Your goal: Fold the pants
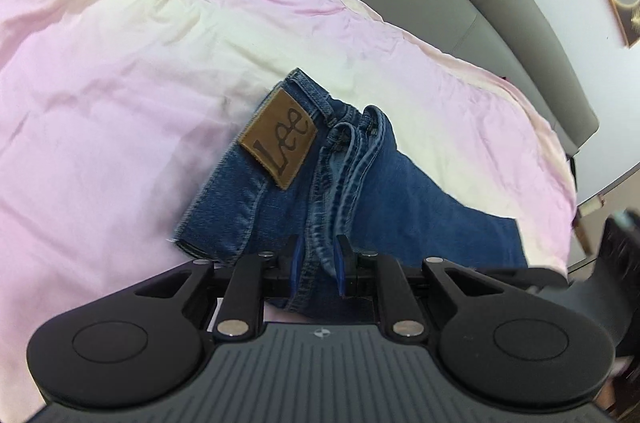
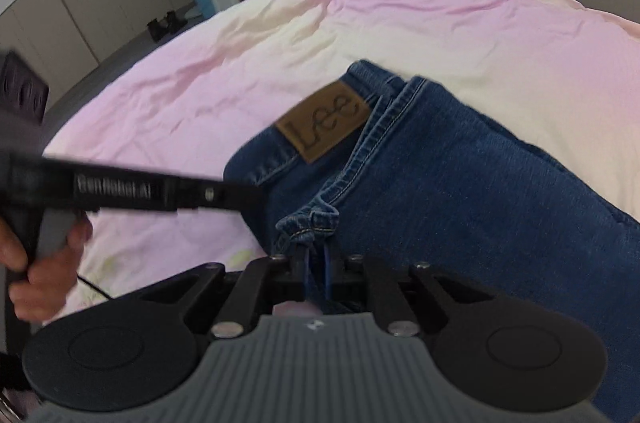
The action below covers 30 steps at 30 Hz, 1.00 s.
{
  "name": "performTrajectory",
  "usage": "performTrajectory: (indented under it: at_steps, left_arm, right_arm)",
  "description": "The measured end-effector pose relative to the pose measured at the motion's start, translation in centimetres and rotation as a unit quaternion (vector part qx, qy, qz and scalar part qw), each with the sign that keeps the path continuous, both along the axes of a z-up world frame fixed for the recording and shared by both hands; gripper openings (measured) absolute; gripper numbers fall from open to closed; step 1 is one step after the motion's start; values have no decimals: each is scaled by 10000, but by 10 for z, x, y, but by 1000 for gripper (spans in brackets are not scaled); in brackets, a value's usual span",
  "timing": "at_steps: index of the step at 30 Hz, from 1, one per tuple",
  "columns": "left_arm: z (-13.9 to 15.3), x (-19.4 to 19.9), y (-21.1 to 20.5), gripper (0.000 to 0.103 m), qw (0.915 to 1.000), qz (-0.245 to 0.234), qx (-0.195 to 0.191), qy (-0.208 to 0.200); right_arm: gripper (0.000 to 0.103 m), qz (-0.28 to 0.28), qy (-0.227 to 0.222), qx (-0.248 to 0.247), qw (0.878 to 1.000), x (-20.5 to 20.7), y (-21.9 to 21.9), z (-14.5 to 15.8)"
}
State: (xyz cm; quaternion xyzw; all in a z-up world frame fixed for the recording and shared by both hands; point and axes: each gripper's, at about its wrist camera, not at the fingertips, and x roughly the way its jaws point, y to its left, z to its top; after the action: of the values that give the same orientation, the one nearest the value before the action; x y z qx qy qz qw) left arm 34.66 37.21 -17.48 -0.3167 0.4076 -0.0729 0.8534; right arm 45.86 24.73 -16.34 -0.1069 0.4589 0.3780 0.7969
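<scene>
The left tool (image 1: 319, 261) is clenched on a thick seam fold of the jeans (image 1: 360, 191), which lie ahead of it on the pink bed cover (image 1: 120, 63). The right tool (image 2: 316, 273) is clenched on the waistband edge, just below the brown label (image 2: 324, 121).

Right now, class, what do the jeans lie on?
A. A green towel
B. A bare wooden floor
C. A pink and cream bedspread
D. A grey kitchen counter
C: the jeans, with their brown Lee patch facing up, rest on the wrinkled pink and cream bedspread, which surrounds them in both wrist views.
</scene>
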Motion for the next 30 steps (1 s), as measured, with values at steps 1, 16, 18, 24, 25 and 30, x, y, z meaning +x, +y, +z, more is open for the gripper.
performTrajectory:
  at_steps: [1, 16, 18, 24, 25, 30]
  left_arm:
    - [0, 2, -1, 27, 10000, 0, -21, 40]
    - [-15, 46, -31, 68, 9981, 92, 361, 488]
    - [-16, 53, -39, 67, 9974, 40, 544, 476]
    - [-18, 64, -61, 51, 9932, -27, 1063, 475]
    - [-14, 62, -67, 47, 9911, -46, 1270, 398]
    - [13, 47, -103, 12, 9751, -413, 2123, -478]
  right_arm:
    - [3, 105, -41, -53, 9999, -5, 0, -6]
    - [26, 815, 330, -83, 9961, -31, -22, -4]
    - [27, 759, 291, -175, 9965, -27, -35, 0]
    - [33, 253, 46, -804, 9964, 6, -102, 8]
    - [35, 146, 15, -905, 9958, 11, -115, 8]
    - [35, -569, -13, -1233, 9907, 29, -186, 4]
